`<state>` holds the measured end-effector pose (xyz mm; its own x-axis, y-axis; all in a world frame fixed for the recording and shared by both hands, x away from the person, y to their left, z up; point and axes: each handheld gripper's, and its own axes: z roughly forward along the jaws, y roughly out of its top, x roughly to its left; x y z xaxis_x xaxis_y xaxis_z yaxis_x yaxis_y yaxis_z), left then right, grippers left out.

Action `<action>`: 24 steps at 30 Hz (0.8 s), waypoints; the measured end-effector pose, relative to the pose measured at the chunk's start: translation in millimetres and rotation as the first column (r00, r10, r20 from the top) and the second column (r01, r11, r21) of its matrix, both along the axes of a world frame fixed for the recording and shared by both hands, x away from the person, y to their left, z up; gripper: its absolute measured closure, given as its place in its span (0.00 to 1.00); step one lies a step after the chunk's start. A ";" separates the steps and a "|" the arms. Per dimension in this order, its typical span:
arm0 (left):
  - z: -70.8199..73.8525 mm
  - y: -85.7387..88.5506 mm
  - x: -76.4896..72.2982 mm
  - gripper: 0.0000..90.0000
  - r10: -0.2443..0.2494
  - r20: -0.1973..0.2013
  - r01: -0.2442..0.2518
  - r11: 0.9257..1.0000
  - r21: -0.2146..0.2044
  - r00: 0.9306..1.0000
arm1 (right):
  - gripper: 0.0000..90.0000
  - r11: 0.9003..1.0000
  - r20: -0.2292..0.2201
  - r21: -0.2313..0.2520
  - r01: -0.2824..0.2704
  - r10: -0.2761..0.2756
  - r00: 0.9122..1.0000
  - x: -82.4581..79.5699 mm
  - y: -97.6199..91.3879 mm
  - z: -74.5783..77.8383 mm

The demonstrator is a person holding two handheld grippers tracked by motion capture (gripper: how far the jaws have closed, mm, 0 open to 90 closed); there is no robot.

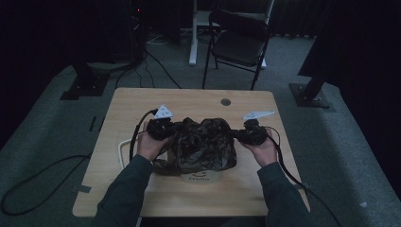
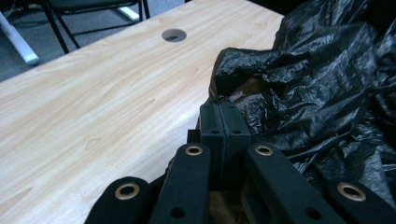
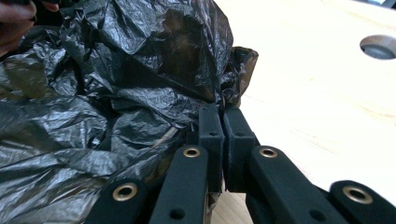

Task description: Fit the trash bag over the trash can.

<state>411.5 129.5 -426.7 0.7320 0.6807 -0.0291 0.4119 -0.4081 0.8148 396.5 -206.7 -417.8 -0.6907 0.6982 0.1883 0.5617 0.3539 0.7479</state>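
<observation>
**Both grippers pinch the rim of a black plastic bag at mid-table**

Dim grey carpet surrounds a pale wooden table, with a black folding chair standing beyond its far edge and dark cables trailing over the floor to the left. A round cable hole sits near the far edge, a little right of centre.

Toward the left edge, the left gripper is held in the person's left hand. In the left gripper view its jaws are pressed together, with a fold of thin black film caught between the pads at the bag's edge.

Across the middle of the table lies the crumpled black plastic bag, glossy and wrinkled, draped over a white container whose lower part shows at the bag's near side, toward the table's near edge.

Toward the right edge, the right gripper is held in the right hand. The right gripper view shows its jaws likewise closed tight, nipping the bag's film at the opposite side. Bare wood lies beyond both grippers.
</observation>
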 end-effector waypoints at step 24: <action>-22.4 3.2 24.2 1.00 0.147 -0.104 -0.148 0.989 0.003 0.984 | 0.98 0.996 -0.049 -0.034 0.085 -0.086 0.995 22.6 3.2 -14.4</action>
<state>435.8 132.7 -449.0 0.6162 0.7808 -0.1036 0.5500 -0.3324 0.7662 419.1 -203.4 -432.1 -0.6183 0.7605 0.1981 0.6273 0.3258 0.7073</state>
